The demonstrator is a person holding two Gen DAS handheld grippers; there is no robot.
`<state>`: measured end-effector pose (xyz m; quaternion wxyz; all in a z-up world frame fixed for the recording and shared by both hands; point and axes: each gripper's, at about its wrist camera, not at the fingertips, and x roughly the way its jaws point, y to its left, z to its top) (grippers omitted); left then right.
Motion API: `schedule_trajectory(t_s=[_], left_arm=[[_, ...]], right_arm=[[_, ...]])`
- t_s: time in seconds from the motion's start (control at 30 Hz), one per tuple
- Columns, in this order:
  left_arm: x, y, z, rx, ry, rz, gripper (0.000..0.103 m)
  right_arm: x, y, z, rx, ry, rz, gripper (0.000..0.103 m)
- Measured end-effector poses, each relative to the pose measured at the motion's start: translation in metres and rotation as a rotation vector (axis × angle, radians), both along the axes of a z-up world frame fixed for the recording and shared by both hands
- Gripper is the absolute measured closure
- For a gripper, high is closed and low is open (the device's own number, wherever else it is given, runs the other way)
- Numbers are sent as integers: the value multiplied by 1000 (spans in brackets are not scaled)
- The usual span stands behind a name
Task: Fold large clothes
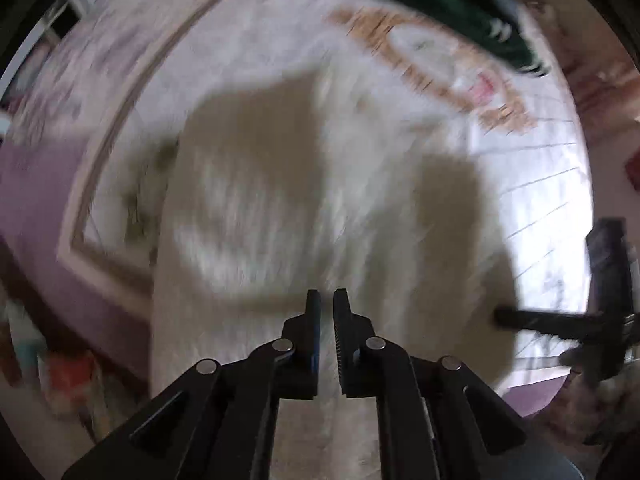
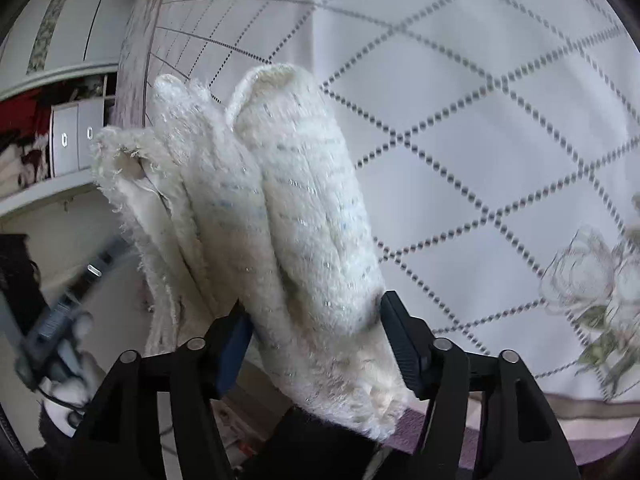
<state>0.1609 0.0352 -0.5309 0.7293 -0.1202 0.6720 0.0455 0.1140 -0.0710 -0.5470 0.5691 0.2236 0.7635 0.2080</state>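
— Starting from the left: what is your left gripper (image 1: 327, 300) doing?

— Hanging over the cream garment (image 1: 320, 208), which is spread across the bedspread (image 1: 248, 40). My jaws there stand nearly together, only a thin slit between them, and that view is too blurred for me to tell whether a fold of knit is pinched in the slit. I judge I keep that side low and close so the cloth stays flat while the other side works.

— And the dark green thing at the top?

— A dark green cloth (image 1: 448, 8) lying at the far edge of the bed, well apart from what I am folding. I leave it alone.

— Further right, that black bar?

— That is my other tool, the right gripper (image 1: 552, 324), seen from the left camera at the garment's right edge.

— What does its own camera show?

— The right gripper (image 2: 316, 308) is clamped on a thick bunch of the same cream garment (image 2: 272, 200). Several layers of fuzzy knit are gathered between the jaws and stand up above the bedspread (image 2: 480, 100), with the frayed edge flopping to the left. I hold many layers at once, I think, so the whole side lifts together and can be carried over into a fold.

— What could go wrong?

— My guess: the bunch is bulky, so an inner layer may slip out.
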Motion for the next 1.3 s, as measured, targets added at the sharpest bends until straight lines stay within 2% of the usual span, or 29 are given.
schedule_trajectory(t_s=[0.03, 0.13, 0.27, 0.43, 0.5, 0.53, 0.57, 0.6, 0.63, 0.7, 0.77, 0.83, 0.93, 1.03, 1.07, 1.1, 1.17, 1.2, 1.23, 1.3], left_arm=[[-5, 0, -7, 1, 0, 11, 87], [-8, -4, -18, 14, -39, 25, 82], [3, -11, -23, 60, -51, 8, 80], [5, -9, -24, 56, -70, 44, 80], [3, -8, -15, 64, -72, 18, 79], [0, -9, -6, 80, -93, 7, 71], [-3, -10, 2, 96, -110, 7, 59], [-5, -10, 9, 117, -129, 12, 25], [-10, -8, 18, 136, -152, 16, 0], [-16, -4, 29, 158, -181, 28, 0], [-18, -1, 28, 205, -138, 38, 0], [-14, -4, 22, 187, -106, 37, 0], [-6, -17, 1, 136, -30, 46, 0], [8, -30, -33, 164, 52, 29, 0], [14, -33, -41, 189, 56, 15, 0], [19, -34, -44, 211, 41, 4, 2], [24, -33, -35, 249, -5, -11, 35], [26, -33, -29, 267, -28, -29, 76], [27, -34, -22, 271, -46, -60, 95], [26, -33, -8, 247, -83, -81, 95]], right_arm=[[2, 2, 0, -16, -6, 23, 34], [10, 14, -7, -33, 2, 66, 34], [16, 26, -14, -55, -1, 107, 34], [10, 39, -16, -68, -5, 136, 31], [11, 42, -16, -69, -1, 135, 31], [11, 42, -14, -71, 0, 138, 31], [12, 42, -13, -73, 0, 137, 31], [14, 44, -12, -68, -2, 132, 31], [16, 43, -11, -63, -4, 130, 31], [22, 42, -8, -70, -4, 126, 31], [24, 32, -5, -63, -1, 118, 31], [22, 19, 1, -68, 0, 108, 31], [25, 12, 2, -69, -7, 104, 31], [33, 15, -19, -50, -14, 97, 31], [32, 16, -23, -28, -19, 90, 31], [34, 16, -30, -10, -22, 88, 31], [35, 15, -38, 30, -22, 84, 31], [36, 15, -44, 61, -21, 84, 31], [36, 14, -46, 78, -20, 78, 30], [39, 13, -51, 134, -27, 66, 30]])
